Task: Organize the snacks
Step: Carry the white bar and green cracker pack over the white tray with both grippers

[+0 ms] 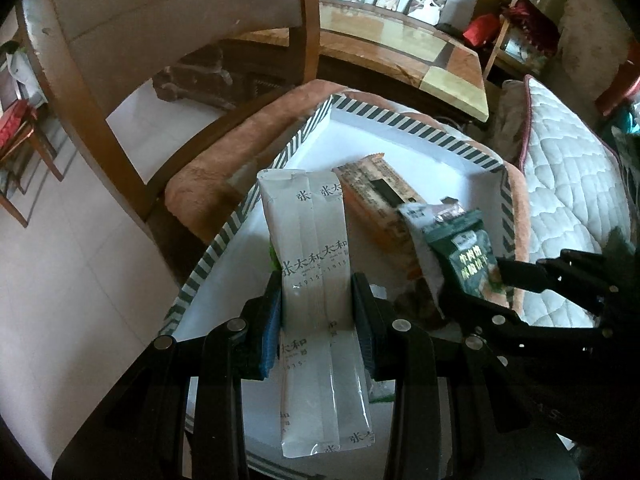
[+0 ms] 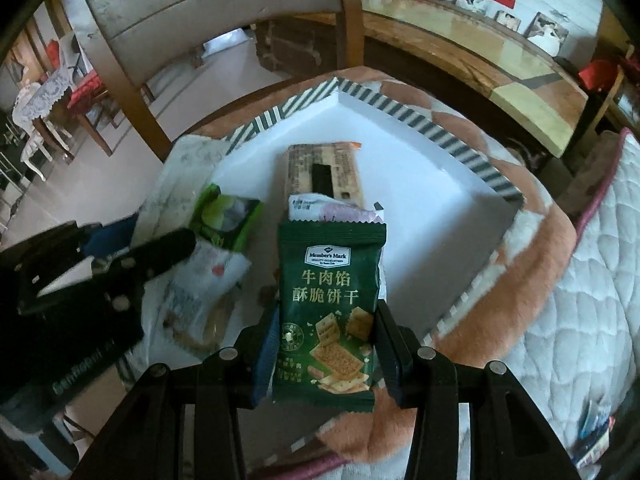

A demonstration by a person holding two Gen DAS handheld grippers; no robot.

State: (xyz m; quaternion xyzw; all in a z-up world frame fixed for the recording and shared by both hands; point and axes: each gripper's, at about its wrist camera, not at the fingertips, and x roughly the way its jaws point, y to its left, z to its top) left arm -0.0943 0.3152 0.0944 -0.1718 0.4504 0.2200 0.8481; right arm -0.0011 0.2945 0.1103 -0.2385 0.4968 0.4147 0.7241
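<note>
While both hands hang over the box, each one carries a snack, so the lines go from near to far.

Left hand-held gripper (image 1: 316, 312): narrow, closed on the white stick packet (image 1: 316, 280), which it pinches across the middle.

Axis of the white packet: long axis runs along the fingers, pointing away into the box; the far end stands above the white floor of the box, near the left wall.

Right hand-held gripper (image 2: 326, 344): narrow, closed on the green biscuit packet (image 2: 330, 304), held by its two side edges, printed face to the camera.

Axis of the green packet: upright between the fingers, its top edge toward the middle of the box.

Which hand is nearer: I judge the two about equal; the left hangs over the left part of the box, the right over the middle and right part.

Striped box (image 1: 224, 236): directly under and ahead of both grippers; it lies on a brown plush cushion (image 1: 208, 176), not on a worktop.

Already in the box: a tan long packet (image 2: 324, 172) lies ahead, its long axis away from the cameras; a small white-pink packet (image 2: 320, 208) lies just before it; a light green packet (image 2: 224, 220) lies to the left.

In the way: the small packets under the green one; I think it needs a free spot to the right.

Farther: a wooden chair (image 2: 224, 20) and a quilted white cover (image 2: 592, 280).
</note>
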